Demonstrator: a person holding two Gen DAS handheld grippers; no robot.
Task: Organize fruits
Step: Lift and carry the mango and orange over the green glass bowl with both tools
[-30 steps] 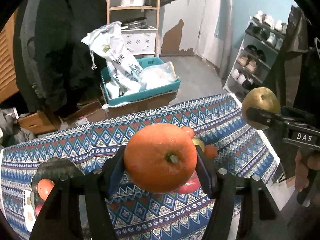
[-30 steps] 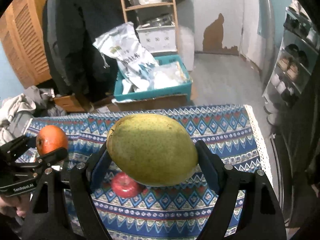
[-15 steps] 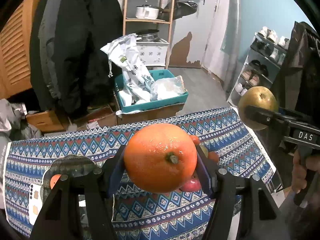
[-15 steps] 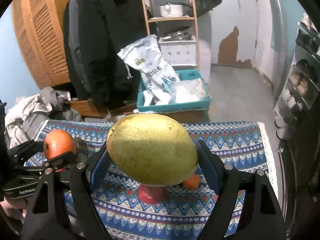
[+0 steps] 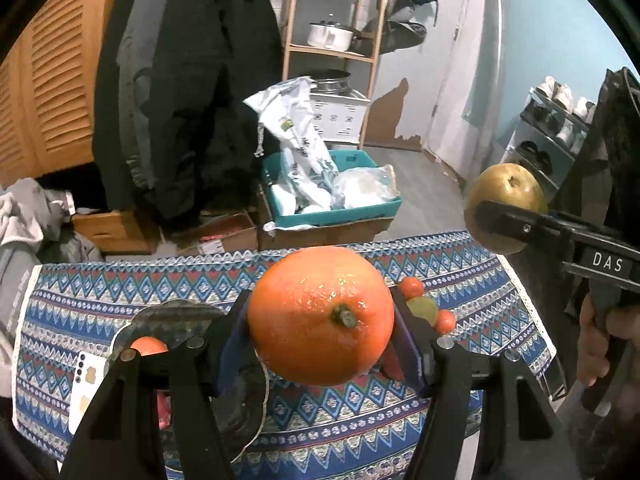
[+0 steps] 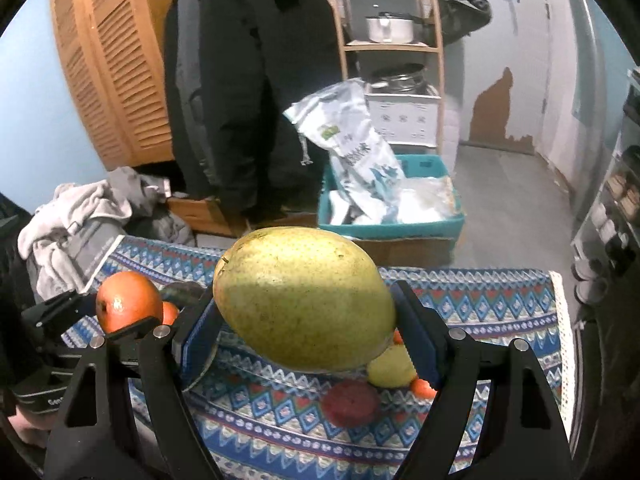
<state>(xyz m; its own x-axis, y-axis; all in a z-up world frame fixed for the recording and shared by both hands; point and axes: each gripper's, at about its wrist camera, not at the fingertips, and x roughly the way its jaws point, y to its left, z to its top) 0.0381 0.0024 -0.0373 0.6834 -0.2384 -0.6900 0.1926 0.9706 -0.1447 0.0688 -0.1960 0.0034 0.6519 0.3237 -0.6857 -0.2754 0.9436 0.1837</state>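
Observation:
My left gripper (image 5: pixel 322 326) is shut on a large orange (image 5: pixel 320 314), held above the patterned tablecloth (image 5: pixel 360 432). My right gripper (image 6: pixel 306 330) is shut on a green-yellow mango (image 6: pixel 304 298); the mango (image 5: pixel 505 198) also shows at the right of the left wrist view, and the orange (image 6: pixel 128 306) at the left of the right wrist view. A dark plate (image 5: pixel 176 316) on the cloth's left holds a small orange fruit (image 5: pixel 149 346). On the cloth lie small tomatoes (image 5: pixel 411 286), a yellow-green fruit (image 6: pixel 390 366) and a red apple (image 6: pixel 351 402), partly hidden behind the held fruit.
A white card (image 5: pixel 86 388) lies by the plate near the cloth's left edge. Beyond the table stand a teal bin (image 5: pixel 332 216) with bags, cardboard boxes, a wooden shelf (image 5: pixel 332 52) with a pot, hanging coats and a shoe rack (image 5: pixel 556 136). A hand (image 5: pixel 596 340) grips the right tool.
Both grippers have risen and drawn back with their fruit still held. More of the room and the table's far edge now show, and the loose fruit sits lower behind the held pieces.

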